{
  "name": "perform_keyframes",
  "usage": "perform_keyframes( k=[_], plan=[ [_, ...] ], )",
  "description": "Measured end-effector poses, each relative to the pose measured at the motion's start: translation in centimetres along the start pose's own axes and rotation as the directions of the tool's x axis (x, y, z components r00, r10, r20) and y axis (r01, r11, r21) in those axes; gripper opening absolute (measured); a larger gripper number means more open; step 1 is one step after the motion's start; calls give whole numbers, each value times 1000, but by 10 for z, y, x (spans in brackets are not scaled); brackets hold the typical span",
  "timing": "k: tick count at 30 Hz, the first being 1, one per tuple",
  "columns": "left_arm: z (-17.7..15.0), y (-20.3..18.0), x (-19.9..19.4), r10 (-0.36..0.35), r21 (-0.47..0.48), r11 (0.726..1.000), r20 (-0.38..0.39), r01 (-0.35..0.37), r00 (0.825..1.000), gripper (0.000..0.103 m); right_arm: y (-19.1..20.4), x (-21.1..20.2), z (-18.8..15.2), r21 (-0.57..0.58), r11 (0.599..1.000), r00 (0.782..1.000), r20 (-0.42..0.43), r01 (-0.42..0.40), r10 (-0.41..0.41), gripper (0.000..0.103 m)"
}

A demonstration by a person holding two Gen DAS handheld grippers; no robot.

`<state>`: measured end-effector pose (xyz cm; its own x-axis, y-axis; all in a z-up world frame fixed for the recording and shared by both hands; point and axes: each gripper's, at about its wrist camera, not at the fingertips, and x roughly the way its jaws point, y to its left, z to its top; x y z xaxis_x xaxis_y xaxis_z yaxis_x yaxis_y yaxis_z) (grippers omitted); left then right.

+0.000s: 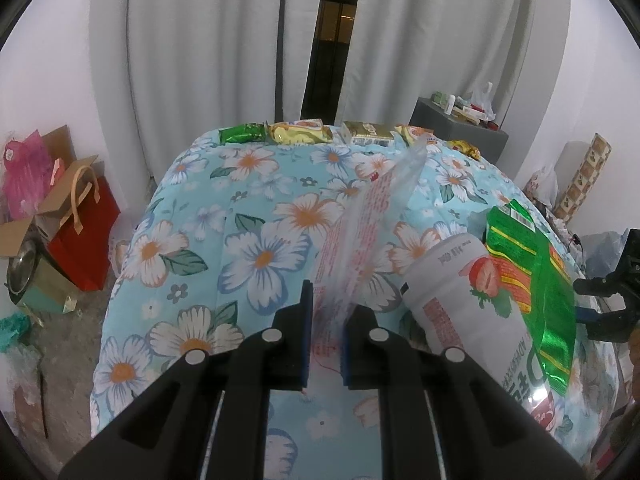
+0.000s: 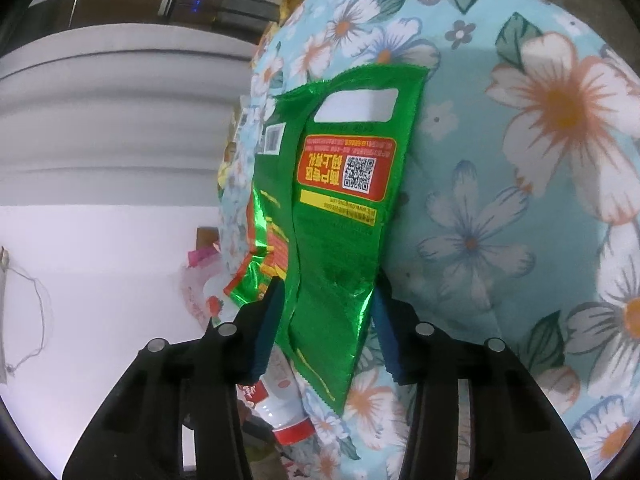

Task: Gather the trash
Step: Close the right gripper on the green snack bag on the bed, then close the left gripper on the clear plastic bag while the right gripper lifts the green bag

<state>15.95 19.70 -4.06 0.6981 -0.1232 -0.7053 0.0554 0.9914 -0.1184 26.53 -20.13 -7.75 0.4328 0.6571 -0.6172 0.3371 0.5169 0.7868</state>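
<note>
Two grippers in play over a bed with a blue floral quilt [image 1: 256, 248].

Left wrist view, left to right:
- Floor clutter at far left: pink tissue-paper bundle [image 1: 24, 176], open cardboard box [image 1: 24, 232], red gift bag [image 1: 86, 236] with tan handles.
- White curtains [image 1: 208, 40] behind the bed, parted at a dark gap.
- Row of snack wrappers [image 1: 300, 132] along the quilt's far edge, green one leftmost, then yellow and gold ones.
- Left gripper [image 1: 325, 344] nearly closed, blue pads pinching a clear plastic bag [image 1: 372, 216] with red print. The bag stands up from the jaws and leans away to the right.
- Right of it, a white strawberry-print bottle [image 1: 456, 292] lies on the quilt, touching the green foil wrapper [image 1: 536, 280].
- Grey side table [image 1: 456, 128] with small items behind the bed's right corner.
- Right gripper [image 1: 596, 300] only partly visible at the right edge, beside the wrapper.

Right wrist view, left to right:
- White wall and curtains on the left, camera rolled sideways.
- Bottle [image 2: 280, 392] partly hidden under the wrapper, red cap end near the lower middle.
- Green foil wrapper [image 2: 340, 240] sits between the right gripper [image 2: 326, 320] fingers, part open. Left pad touches the foil edge; right pad contact cannot be confirmed, so firm grip unclear.
- Quilt [image 2: 520, 160] fills the right side.
</note>
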Motion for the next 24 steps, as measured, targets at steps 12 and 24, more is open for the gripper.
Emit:
perform_keyframes(
  k=[12, 24],
  plan=[
    [-1, -1, -2, 3, 2, 1000, 2, -3, 1000, 10, -3, -7, -1, 8, 1000, 998, 56, -28, 28, 7],
    [1, -1, -6, 5, 5, 1000, 17, -5, 1000, 10, -2, -42, 1, -28, 989, 982, 120, -146, 149, 1]
  ],
)
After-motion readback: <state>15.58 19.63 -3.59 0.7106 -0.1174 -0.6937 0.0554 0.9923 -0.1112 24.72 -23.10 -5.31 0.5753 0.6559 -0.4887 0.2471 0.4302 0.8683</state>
